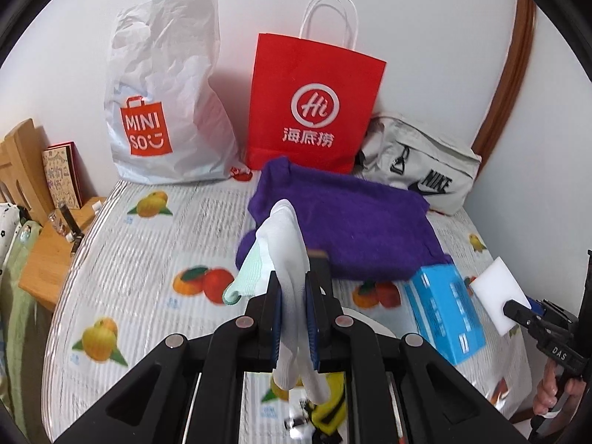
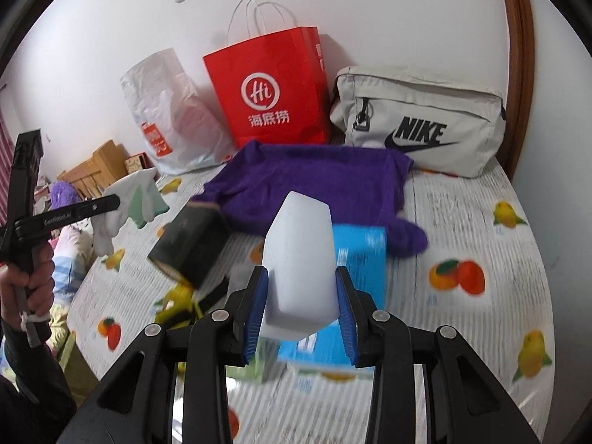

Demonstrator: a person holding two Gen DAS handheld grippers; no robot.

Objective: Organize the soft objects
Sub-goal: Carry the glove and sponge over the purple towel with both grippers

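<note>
My left gripper (image 1: 292, 288) is shut on a white glove (image 1: 285, 236) with a pale green cuff, held above the fruit-print tablecloth (image 1: 148, 259). The right wrist view shows that same glove (image 2: 129, 199) hanging from the left gripper (image 2: 114, 199) at the left. My right gripper (image 2: 301, 277) is shut on a white sponge block (image 2: 299, 255); the left wrist view has this sponge block (image 1: 497, 292) at its right edge. A purple fuzzy cloth (image 1: 344, 218) lies spread on the table behind both, also visible as the purple cloth (image 2: 314, 181).
Against the wall stand a white Miniso bag (image 1: 162, 103), a red paper bag (image 1: 314, 100) and a grey Nike pouch (image 2: 418, 125). A blue box (image 1: 444, 307) and a dark box (image 2: 192, 248) lie near the cloth. Wooden furniture (image 1: 44, 236) sits left of the table.
</note>
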